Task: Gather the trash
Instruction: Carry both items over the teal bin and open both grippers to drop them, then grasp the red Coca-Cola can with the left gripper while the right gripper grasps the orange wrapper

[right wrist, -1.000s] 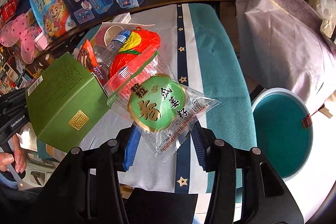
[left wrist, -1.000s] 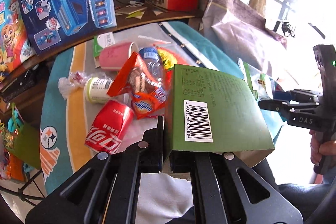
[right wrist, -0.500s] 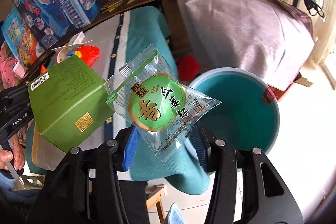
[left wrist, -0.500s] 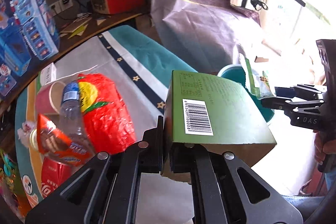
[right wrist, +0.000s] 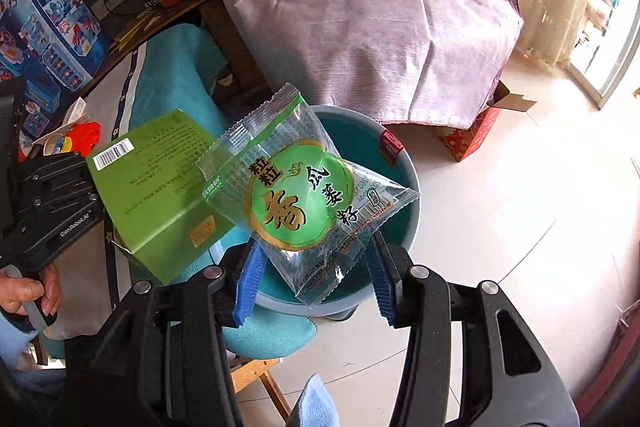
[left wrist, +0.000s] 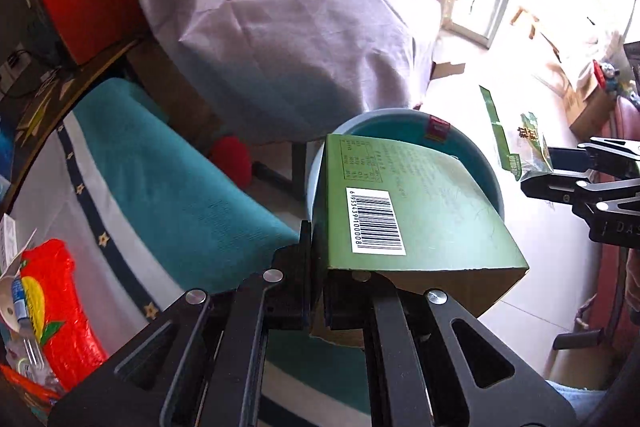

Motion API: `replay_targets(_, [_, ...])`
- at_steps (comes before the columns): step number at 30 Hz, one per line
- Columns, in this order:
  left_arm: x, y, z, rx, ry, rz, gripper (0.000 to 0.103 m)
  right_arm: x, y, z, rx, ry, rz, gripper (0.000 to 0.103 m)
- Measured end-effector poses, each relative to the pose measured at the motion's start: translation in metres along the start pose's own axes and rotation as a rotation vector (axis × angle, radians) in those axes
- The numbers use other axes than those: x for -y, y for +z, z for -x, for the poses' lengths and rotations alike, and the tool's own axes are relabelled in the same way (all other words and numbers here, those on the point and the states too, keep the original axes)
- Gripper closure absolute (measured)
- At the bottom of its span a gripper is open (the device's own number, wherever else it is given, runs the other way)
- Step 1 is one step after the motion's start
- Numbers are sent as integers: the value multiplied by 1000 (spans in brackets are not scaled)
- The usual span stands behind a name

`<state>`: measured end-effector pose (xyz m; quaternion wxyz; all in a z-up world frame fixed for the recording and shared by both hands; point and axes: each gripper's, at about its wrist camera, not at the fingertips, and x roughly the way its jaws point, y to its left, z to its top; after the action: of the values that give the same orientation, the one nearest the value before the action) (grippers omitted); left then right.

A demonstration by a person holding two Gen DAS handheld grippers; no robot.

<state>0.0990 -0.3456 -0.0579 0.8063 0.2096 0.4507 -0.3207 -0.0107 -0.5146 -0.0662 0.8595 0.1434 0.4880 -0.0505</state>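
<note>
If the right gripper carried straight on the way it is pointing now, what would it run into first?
Most likely the teal bin: the right gripper, shut on the clear snack packet, points down into its open mouth. Nothing else seems to lie between, though depth is hard to judge through the fisheye.

Matt cardboard box [left wrist: 420,211], glossy plastic wrapper [right wrist: 304,195]

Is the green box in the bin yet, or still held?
Still held. The left gripper is clamped on the green box's edge, above the teal bin.
</note>
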Motion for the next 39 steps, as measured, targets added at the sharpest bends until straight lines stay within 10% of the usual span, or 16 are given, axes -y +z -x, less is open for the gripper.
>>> replay_targets(4, [6,7,-18,-20,-11,-13,82,3,5,-11,-28,-8,5,57])
replay_targets(8, [3,6,-18,-1,-7,-2,48,1,10,-20,-46,-12,15,57])
replay_targets(17, [-10,-4,2,25,-3,41,24,-4,10,-36,-77,-7,23,56])
replay_targets(25, [-19,-13,9,33,16,75,15,-12,8,-40,-99,1,18,31])
replay_targets(39, [-30,-45,46,57,35,114,8,-41,5,-13,-65,-18,38,19])
